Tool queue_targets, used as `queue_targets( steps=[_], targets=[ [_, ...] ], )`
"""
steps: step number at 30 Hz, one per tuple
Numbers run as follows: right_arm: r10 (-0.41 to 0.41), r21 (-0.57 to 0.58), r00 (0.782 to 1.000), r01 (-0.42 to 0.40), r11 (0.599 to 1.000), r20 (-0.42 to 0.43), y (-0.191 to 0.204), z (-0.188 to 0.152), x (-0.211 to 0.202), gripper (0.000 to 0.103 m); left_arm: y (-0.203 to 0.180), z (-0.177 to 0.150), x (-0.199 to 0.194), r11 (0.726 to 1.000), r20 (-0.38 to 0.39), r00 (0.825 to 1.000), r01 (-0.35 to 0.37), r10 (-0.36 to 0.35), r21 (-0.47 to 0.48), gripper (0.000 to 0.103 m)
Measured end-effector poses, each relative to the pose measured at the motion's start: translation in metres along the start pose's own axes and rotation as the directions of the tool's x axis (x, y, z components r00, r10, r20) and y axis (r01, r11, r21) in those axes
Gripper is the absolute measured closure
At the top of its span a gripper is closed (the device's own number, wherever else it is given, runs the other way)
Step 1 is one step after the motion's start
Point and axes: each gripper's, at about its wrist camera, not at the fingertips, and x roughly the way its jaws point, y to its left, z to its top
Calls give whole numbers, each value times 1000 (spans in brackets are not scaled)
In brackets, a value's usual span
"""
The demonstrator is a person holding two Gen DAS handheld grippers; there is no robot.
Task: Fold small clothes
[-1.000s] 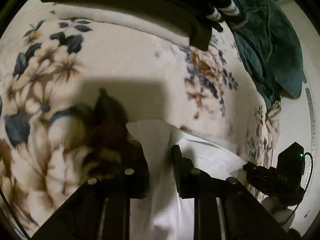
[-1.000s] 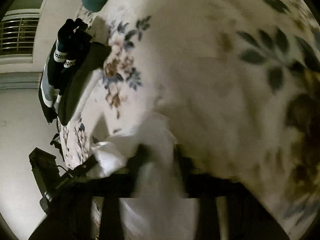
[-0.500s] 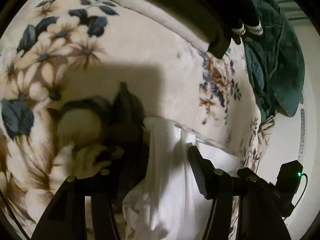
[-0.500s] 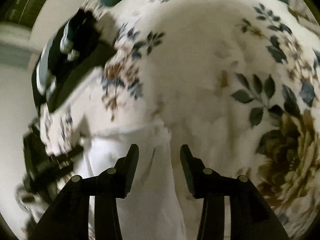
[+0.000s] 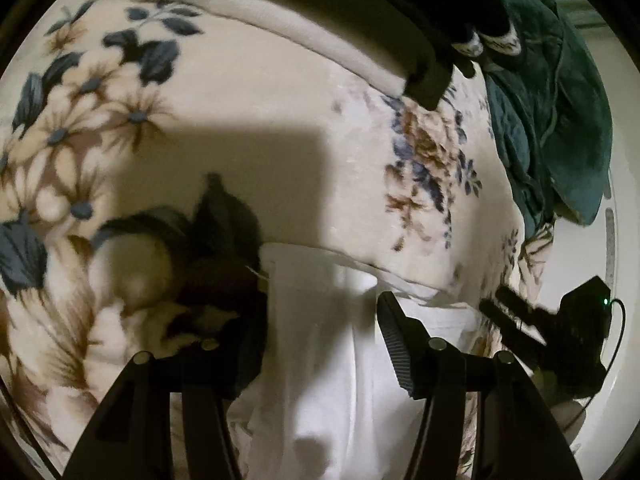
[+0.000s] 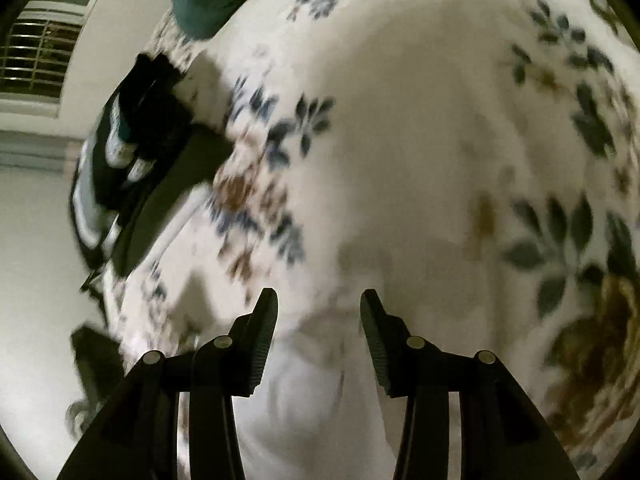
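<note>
A white garment [image 5: 320, 360] lies flat on the floral blanket [image 5: 260, 100], its far edge folded over. My left gripper [image 5: 320, 320] hovers over it with the cloth loose between the jaws, which are closing slightly; the pads do not press on it. In the right wrist view the same white garment [image 6: 320, 400] lies under my right gripper [image 6: 319, 304], which stands open and a little above the cloth. The right gripper [image 5: 560, 332] also shows in the left wrist view as a black body with a green light, at the garment's right end.
A stack of folded dark and beige clothes with black patterned socks [image 5: 400, 40] sits at the blanket's far edge, also seen as the stack [image 6: 152, 152]. A teal quilt [image 5: 560, 120] is bunched at the far right. A window with blinds [image 6: 36, 52] is on the wall.
Both grippers went from shut on the white garment to open, letting it drop onto the blanket. The right gripper has lifted and drawn back from the cloth.
</note>
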Motion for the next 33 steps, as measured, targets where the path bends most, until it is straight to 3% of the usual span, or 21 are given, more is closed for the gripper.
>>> queue_targets(
  steps=[1, 2, 3, 4, 7, 10, 12, 14, 16, 20, 22, 24, 26, 29, 31, 33],
  targets=[
    [12, 4, 1000, -12, 1000, -22, -3, -4, 1, 58, -3, -1, -2, 1000, 23, 1000, 1, -2, 20, 57],
    [11, 14, 999, -10, 1000, -53, -10, -11, 5, 58, -7, -2, -4, 999, 40, 999, 4, -5, 37, 81],
    [13, 31, 998, -11, 999, -67, -16, -16, 10, 70, -9, -1, -4, 999, 45, 999, -4, 1, 53, 91],
    [23, 44, 998, -20, 999, -67, -18, -18, 12, 93, -11, -1, -5, 998, 53, 998, -17, 14, 63, 93],
    [55, 100, 998, -52, 994, -21, -27, -17, 12, 94, -9, 3, -7, 997, 76, 997, -39, 34, 63, 94],
    [-1, 120, 997, -8, 993, 76, -28, -4, 3, 94, -2, 9, -5, 998, 74, 996, -51, 48, 30, 94],
    [-21, 126, 996, 11, 992, 82, -30, -1, -6, 94, 3, 12, -8, 999, 72, 996, -46, 45, 14, 94],
    [5, 97, 999, -10, 995, 46, -30, -7, -12, 91, 7, 14, -11, 1000, 57, 998, -20, 21, -16, 93],
    [56, 60, 998, -56, 997, -1, -29, -17, -15, 74, 11, 14, -13, 999, 43, 999, -14, 16, -45, 90],
    [57, -47, 995, -61, 997, -82, -13, -29, 3, 74, 15, 10, -22, 998, 59, 998, -9, 13, -65, 86],
    [51, -32, 998, -53, 998, -43, -11, -22, 14, 78, 15, 8, -23, 998, 62, 998, -13, 17, -62, 85],
    [34, -19, 999, -34, 999, -7, -9, -7, 26, 80, 14, 6, -20, 998, 52, 998, -20, 24, -59, 76],
    [-8, -5, 1000, 8, 1000, 9, -9, 11, 38, 80, 14, 4, -17, 998, 41, 999, -8, 11, -66, 40],
    [0, 3, 1000, -1, 1000, 17, -12, 16, 23, 79, 14, 3, -13, 997, 33, 999, 20, -18, -76, 37],
    [1, -7, 1000, -1, 1000, 22, -17, 8, 10, 67, 13, 2, -9, 997, 33, 999, 26, -24, -71, 37],
    [15, 16, 1000, -15, 1000, -4, -31, -7, 0, 60, 11, 2, -6, 998, 42, 999, 22, -20, -52, 38]
  ],
)
